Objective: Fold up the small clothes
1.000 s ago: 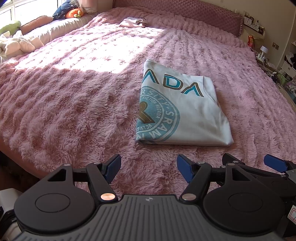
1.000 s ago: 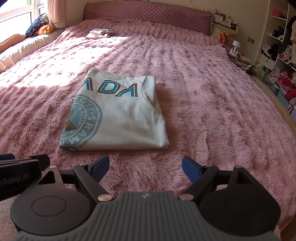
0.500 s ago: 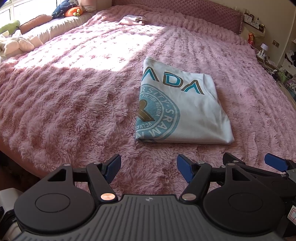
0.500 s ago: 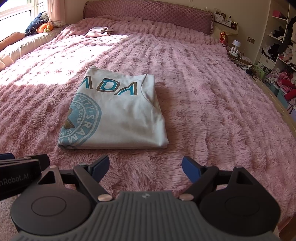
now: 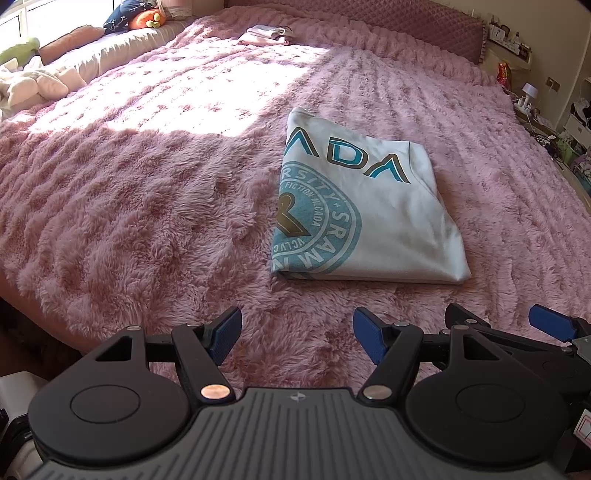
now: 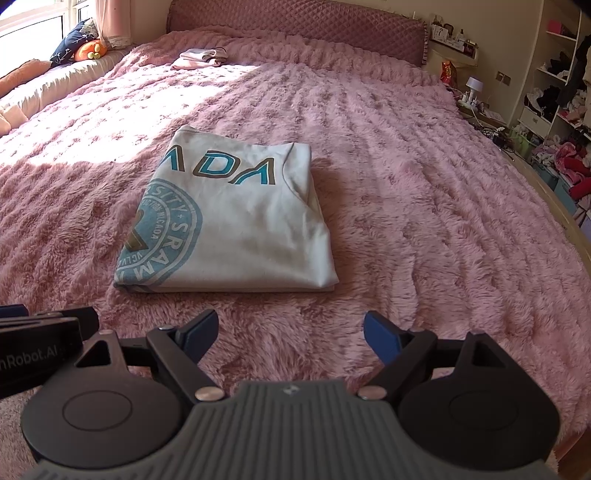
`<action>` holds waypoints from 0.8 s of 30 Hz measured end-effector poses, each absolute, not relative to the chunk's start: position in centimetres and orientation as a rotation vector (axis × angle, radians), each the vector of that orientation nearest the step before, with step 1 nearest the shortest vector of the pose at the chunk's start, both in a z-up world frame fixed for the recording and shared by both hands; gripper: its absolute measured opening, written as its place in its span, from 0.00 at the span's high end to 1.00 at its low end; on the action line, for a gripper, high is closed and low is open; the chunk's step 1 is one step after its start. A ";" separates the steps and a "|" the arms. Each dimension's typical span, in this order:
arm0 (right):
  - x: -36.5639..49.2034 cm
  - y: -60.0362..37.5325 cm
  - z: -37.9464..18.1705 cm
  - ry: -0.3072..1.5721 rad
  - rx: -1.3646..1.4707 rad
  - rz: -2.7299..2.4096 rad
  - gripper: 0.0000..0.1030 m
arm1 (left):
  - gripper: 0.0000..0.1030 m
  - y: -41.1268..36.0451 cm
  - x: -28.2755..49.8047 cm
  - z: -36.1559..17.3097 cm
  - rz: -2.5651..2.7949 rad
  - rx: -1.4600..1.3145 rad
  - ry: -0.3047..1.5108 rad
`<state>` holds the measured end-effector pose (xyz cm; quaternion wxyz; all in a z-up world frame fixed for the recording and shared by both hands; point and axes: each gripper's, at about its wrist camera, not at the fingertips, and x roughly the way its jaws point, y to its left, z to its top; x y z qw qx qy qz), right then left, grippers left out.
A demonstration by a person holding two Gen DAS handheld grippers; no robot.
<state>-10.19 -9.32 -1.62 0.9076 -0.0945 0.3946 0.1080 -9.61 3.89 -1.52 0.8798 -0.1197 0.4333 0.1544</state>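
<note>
A pale blue T-shirt (image 5: 373, 218) with a teal round print and brown-edged letters lies folded into a flat rectangle on the pink fluffy bedspread (image 5: 147, 184); it also shows in the right wrist view (image 6: 240, 221). My left gripper (image 5: 297, 339) is open and empty, hovering over the bedspread just short of the shirt's near edge. My right gripper (image 6: 290, 336) is open and empty too, just short of the same edge; its blue fingertips (image 5: 546, 326) show at the right of the left wrist view.
A small folded pink garment (image 6: 201, 57) lies near the padded headboard (image 6: 295, 26). Pillows and soft toys (image 5: 33, 81) line the window side. A bedside shelf with a lamp (image 6: 472, 86) and cluttered shelves (image 6: 561, 110) stand right of the bed.
Both grippers have shifted slightly, so the shirt sits a little higher in both views. Both stay open. The shirt has not moved.
</note>
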 end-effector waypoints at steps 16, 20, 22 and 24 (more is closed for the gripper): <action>-9.9 -9.1 -1.8 0.826 -0.202 0.221 0.21 | 0.21 4.0 -9.4 -1.4 0.328 -0.240 0.902; -9.9 -9.1 -2.0 0.829 -0.207 0.219 0.21 | 0.20 4.1 -9.2 -1.6 0.327 -0.247 0.910; -9.8 -9.0 -2.1 0.834 -0.208 0.217 0.21 | 0.20 4.1 -9.1 -1.7 0.329 -0.252 0.914; -9.7 -9.0 -2.2 0.836 -0.208 0.217 0.21 | 0.20 4.1 -9.0 -1.8 0.332 -0.251 0.916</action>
